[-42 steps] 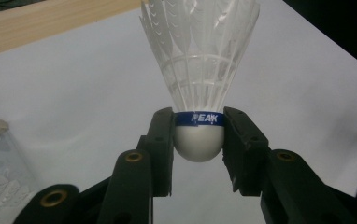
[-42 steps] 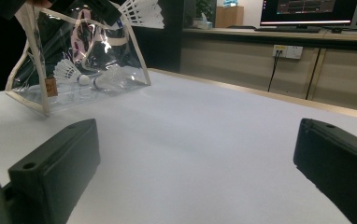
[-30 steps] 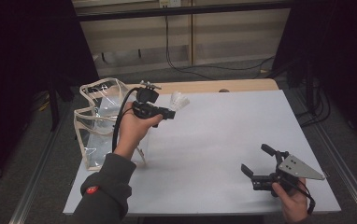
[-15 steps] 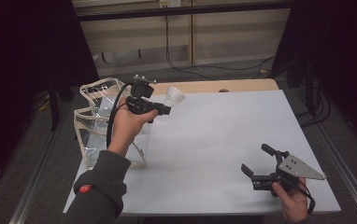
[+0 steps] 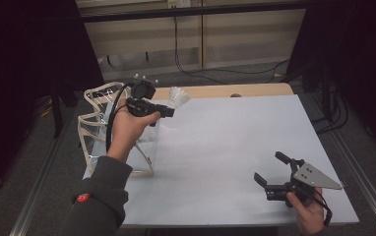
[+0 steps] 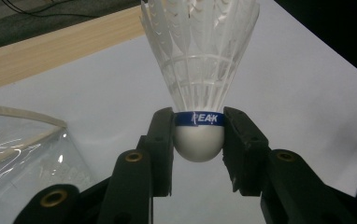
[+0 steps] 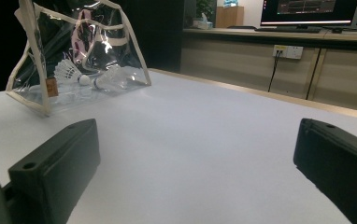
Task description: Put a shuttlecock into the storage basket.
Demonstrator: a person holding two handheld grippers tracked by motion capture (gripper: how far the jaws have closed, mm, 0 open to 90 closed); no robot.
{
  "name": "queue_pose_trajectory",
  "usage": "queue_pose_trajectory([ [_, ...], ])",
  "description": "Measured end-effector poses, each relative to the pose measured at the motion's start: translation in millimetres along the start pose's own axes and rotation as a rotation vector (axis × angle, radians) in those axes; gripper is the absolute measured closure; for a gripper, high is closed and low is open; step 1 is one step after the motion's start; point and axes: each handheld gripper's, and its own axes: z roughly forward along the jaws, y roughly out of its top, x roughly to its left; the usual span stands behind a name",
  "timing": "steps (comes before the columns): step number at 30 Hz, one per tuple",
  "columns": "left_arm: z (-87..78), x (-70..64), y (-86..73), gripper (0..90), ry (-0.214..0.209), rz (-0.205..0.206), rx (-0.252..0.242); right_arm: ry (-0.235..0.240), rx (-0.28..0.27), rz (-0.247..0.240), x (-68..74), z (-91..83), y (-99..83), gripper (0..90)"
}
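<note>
A white feather shuttlecock (image 6: 200,70) with a blue band is pinched at its cork base by my left gripper (image 6: 199,140), jaws shut on it. In the high view that left gripper (image 5: 169,111) is held above the table's far left, the shuttlecock (image 5: 178,97) sticking out toward the right. A clear plastic bag (image 5: 100,130) with cream trim stands just left of it, and the bag (image 7: 76,60) holds other shuttlecocks (image 7: 69,72) inside. My right gripper (image 5: 270,169) rests low at the near right, open and empty, far from the bag.
The white table top (image 5: 235,142) has a wooden strip (image 5: 215,91) along its far edge. A dark floor with cables lies beyond, and metal rails run along both sides. Monitors (image 7: 307,9) stand on a counter in the background.
My left gripper, holding the shuttlecock, has drifted left and slightly back toward the bag's opening. The right gripper has stayed still.
</note>
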Motion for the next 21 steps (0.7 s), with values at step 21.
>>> queue_pose_trajectory([
  [21, -22.7, 9.5, 5.7, 65.4, 0.022, -0.022, -0.02, -0.004, -0.003, 0.008, 0.2, -0.1, 0.3, 0.5],
])
